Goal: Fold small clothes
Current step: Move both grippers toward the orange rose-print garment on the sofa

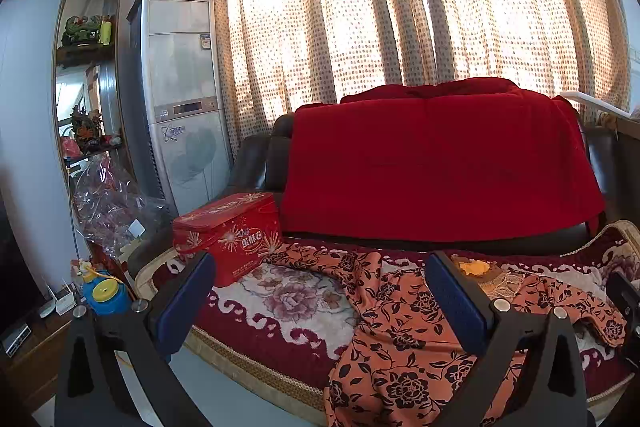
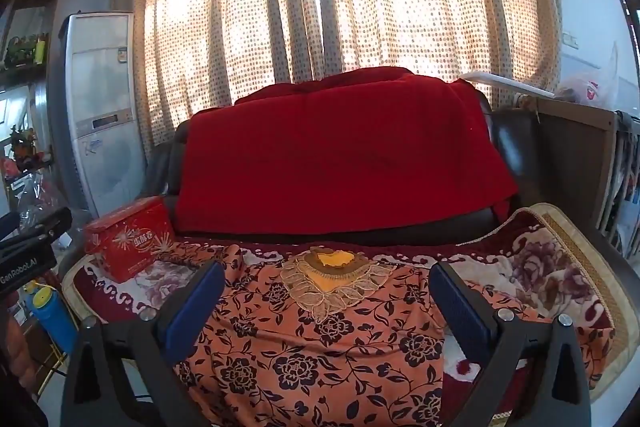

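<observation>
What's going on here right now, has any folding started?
Not yet. The orange floral top lies spread on the sofa seat's flowered blanket, collar toward the backrest. The left gripper and right gripper both hover open over it, holding nothing. A red tin sits at the seat's left end.

My left gripper: two black angular plastic fingers, ribbed dark-blue rectangular pads, round silver screws at the knuckles. My right gripper: same build, blue pads, silver screws. White "GenRobot.AI" lettering marks the left gripper's black body, seen from the right wrist.
</observation>
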The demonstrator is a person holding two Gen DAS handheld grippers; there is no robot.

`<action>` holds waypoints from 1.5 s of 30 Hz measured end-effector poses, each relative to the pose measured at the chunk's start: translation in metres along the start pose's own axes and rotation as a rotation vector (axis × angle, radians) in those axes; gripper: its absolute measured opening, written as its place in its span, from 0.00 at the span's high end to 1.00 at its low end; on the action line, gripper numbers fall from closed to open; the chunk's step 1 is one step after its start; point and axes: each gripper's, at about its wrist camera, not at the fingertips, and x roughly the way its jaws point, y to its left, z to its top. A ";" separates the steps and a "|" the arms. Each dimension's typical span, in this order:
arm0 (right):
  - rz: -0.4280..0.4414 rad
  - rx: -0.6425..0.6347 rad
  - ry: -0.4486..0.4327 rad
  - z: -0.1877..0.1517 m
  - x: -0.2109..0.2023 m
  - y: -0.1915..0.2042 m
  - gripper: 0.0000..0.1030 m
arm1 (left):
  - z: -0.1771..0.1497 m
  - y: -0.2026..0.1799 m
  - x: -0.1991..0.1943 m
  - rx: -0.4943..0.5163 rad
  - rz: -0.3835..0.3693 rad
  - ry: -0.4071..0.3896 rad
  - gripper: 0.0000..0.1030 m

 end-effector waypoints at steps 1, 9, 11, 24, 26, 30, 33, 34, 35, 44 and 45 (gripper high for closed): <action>0.000 0.002 -0.001 0.000 0.000 0.000 0.00 | 0.000 0.000 0.000 0.001 0.003 0.000 0.00; 0.003 -0.002 0.005 -0.001 0.002 0.000 0.00 | -0.001 0.000 0.005 0.002 0.001 0.012 0.00; 0.004 -0.004 0.007 -0.001 0.003 0.002 0.00 | -0.002 0.000 0.006 0.001 0.003 0.014 0.00; 0.010 0.004 0.029 -0.004 0.014 0.000 0.00 | -0.002 -0.006 0.016 0.012 0.001 0.030 0.00; 0.008 0.003 0.034 -0.005 0.018 -0.002 0.00 | -0.002 -0.010 0.021 0.016 -0.001 0.036 0.00; 0.002 0.005 0.051 -0.008 0.028 -0.006 0.00 | -0.002 -0.018 0.029 0.027 -0.002 0.049 0.00; -0.002 0.009 0.059 -0.010 0.036 -0.010 0.00 | -0.002 -0.023 0.036 0.035 -0.003 0.059 0.00; -0.004 0.010 0.062 -0.010 0.038 -0.011 0.00 | -0.002 -0.025 0.039 0.039 -0.001 0.063 0.00; -0.006 0.012 0.066 -0.011 0.041 -0.012 0.00 | -0.002 -0.028 0.041 0.041 0.000 0.066 0.00; -0.012 0.048 0.099 -0.014 0.065 -0.029 0.00 | -0.003 -0.049 0.061 0.064 0.003 0.092 0.00; -0.011 0.055 0.104 -0.014 0.068 -0.031 0.00 | -0.003 -0.051 0.064 0.067 0.001 0.096 0.00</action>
